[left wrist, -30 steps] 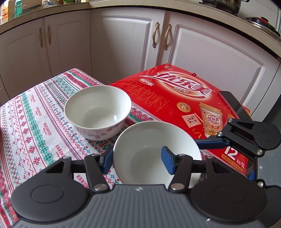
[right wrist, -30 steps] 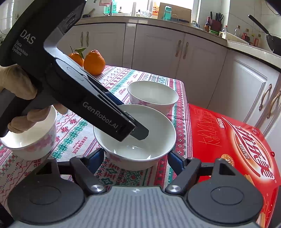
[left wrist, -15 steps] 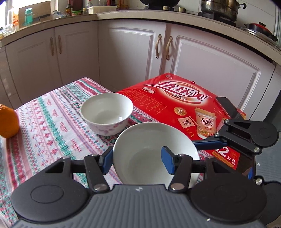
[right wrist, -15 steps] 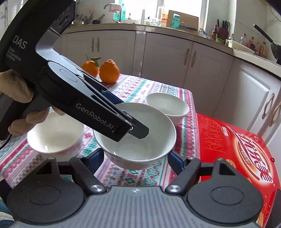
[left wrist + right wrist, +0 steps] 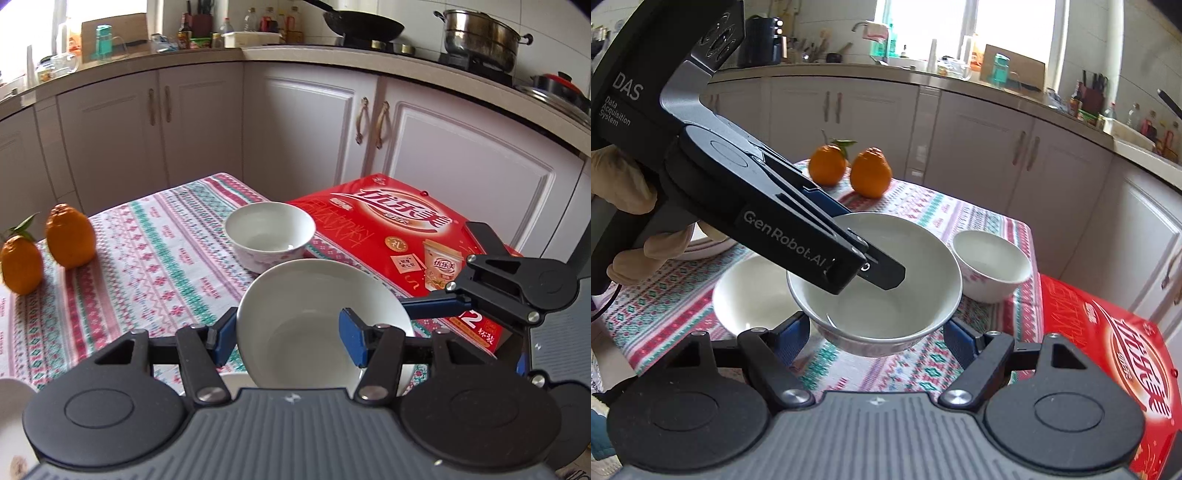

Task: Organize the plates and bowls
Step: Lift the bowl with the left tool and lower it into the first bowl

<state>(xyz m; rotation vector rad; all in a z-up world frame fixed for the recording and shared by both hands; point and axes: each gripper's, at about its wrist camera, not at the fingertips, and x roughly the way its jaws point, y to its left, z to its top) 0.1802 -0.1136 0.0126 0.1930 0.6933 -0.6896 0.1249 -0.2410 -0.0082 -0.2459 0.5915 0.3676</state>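
Note:
My left gripper (image 5: 286, 338) is shut on the rim of a white bowl (image 5: 314, 317), one finger outside and one inside, and holds it above the table. In the right wrist view this held bowl (image 5: 886, 295) hangs tilted over a second white bowl (image 5: 757, 299) on the cloth. A third bowl with pink flowers (image 5: 991, 267) stands on the table to the right, also in the left wrist view (image 5: 269, 230). My right gripper (image 5: 875, 339) is open and empty, just below and in front of the held bowl.
Two oranges (image 5: 48, 245) sit at the far left of the patterned tablecloth (image 5: 147, 251). A red drink box (image 5: 399, 236) lies off the table's right side. A stack of white plates (image 5: 705, 245) lies behind the left gripper. Kitchen cabinets (image 5: 314, 129) stand behind.
My left gripper has lifted the bowl off the table and carried it left, to above the second bowl. The right gripper has risen with it and stays open.

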